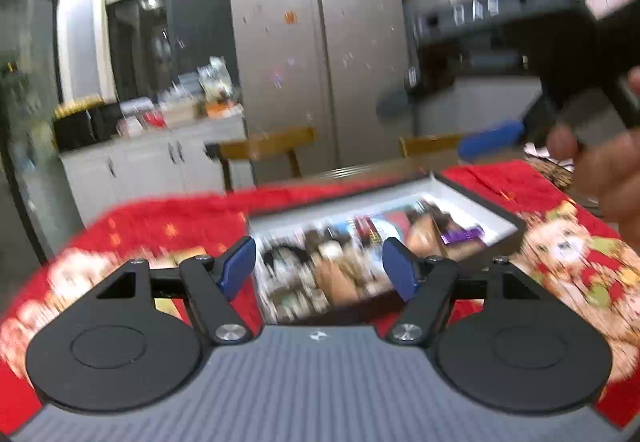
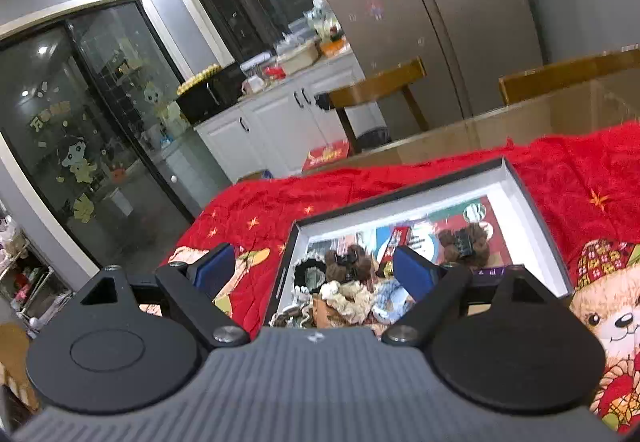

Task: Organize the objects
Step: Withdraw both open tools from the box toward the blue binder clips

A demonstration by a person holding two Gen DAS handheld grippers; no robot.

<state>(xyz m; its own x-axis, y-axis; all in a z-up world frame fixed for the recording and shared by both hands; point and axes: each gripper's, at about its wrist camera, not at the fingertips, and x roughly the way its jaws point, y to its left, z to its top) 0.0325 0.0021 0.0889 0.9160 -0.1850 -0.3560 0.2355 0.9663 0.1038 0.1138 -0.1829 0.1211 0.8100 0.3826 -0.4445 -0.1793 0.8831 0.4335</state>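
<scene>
Your left gripper (image 1: 319,266) stands wide open with nothing between its blue pads; your right gripper (image 2: 314,272) is open and empty too. Both hang above the near edge of the box (image 2: 532,201), which lies open on the red cloth (image 2: 360,181).

The things to organise are gathered inside the box: brown hair claws (image 2: 348,262), cream and pale-blue scrunchies (image 2: 356,298) at its near end, another brown clip (image 2: 464,242) toward its far side, all on top of printed cards. In the left view the box contents are too blurred to sort out.

On the cloth around the box you have no loose items that I can see, so the collecting looks done or nearly so. What may be left is neatening the pile inside the box; no lid for it is in view.
</scene>
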